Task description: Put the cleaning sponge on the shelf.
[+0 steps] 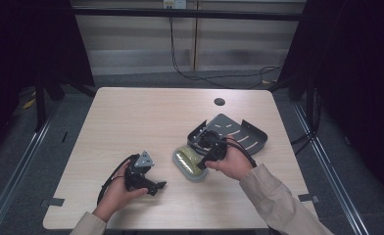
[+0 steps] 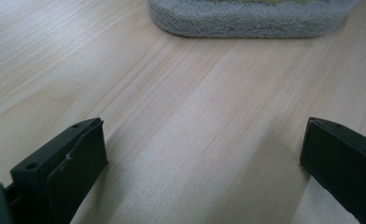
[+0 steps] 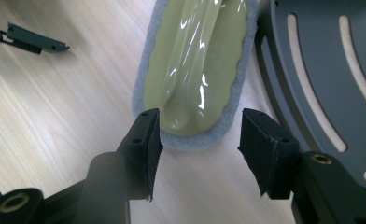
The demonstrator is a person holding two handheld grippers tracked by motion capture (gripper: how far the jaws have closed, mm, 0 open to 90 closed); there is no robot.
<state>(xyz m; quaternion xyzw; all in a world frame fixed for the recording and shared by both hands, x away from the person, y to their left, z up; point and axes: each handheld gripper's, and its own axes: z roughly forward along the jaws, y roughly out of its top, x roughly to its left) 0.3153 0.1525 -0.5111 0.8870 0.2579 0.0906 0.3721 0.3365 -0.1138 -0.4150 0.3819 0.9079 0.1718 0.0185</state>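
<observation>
sponge [image 3: 195,70] | flat on worktop [image 1: 146,112] beside grey tray [image 1: 239,132] | right claw [image 3: 197,144] open, empty, near its end | left claw [image 2: 200,154] wide open | risk: jaws skid off glossy top or catch tray rim

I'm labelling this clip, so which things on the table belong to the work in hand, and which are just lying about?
In the work:
- yellow-green plastic-topped scrubbing pad with grey felt base, right in front of the right gripper, jaws open, nothing between them
- grey slotted metal tray beside the pad

Lying about:
- black cables on the floor behind the table
- left gripper, jaws open, resting apart
</observation>
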